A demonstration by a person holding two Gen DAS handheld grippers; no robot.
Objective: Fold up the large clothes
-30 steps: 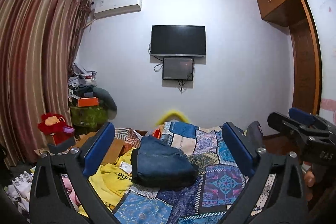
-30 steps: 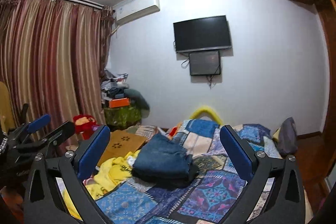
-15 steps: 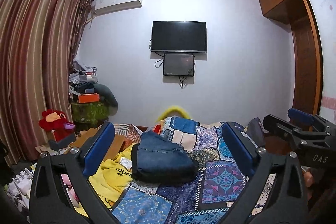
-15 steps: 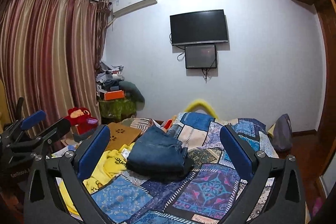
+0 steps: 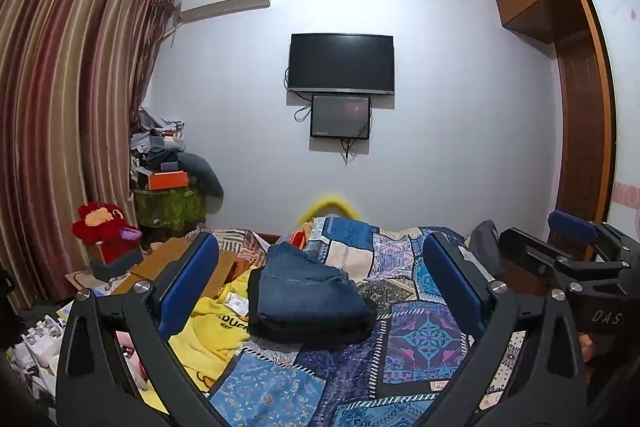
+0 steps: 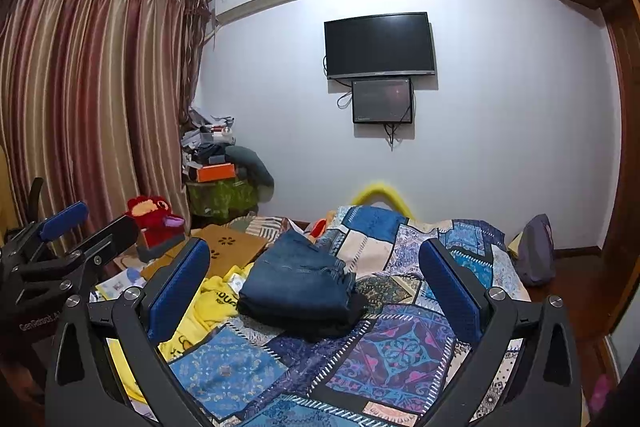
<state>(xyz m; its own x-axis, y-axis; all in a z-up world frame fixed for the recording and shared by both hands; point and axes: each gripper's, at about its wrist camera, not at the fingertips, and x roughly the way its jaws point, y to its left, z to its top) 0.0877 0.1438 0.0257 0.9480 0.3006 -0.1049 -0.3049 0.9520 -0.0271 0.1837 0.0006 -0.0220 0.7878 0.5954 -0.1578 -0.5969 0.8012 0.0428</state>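
Observation:
A folded stack of dark blue jeans (image 5: pixel 308 293) lies on the patchwork quilt (image 5: pixel 424 339) of the bed; it also shows in the right wrist view (image 6: pixel 298 281). A yellow garment (image 5: pixel 208 327) lies crumpled to its left, also seen in the right wrist view (image 6: pixel 200 311). My left gripper (image 5: pixel 320 283) is open and empty, raised above the bed in front of the jeans. My right gripper (image 6: pixel 316 283) is open and empty, level with it to the right.
A cardboard sheet (image 6: pixel 230 247) and a red plush toy (image 6: pixel 154 217) sit left of the bed. A cluttered pile (image 5: pixel 168 183) stands in the corner by the curtains (image 5: pixel 60 127). A grey bag (image 6: pixel 538 251) sits at the bed's right. A TV (image 5: pixel 342 63) hangs on the wall.
Both grippers have risen and tilted slightly, so the bed sits lower and farther in view. Both stay open; the jeans have not moved.

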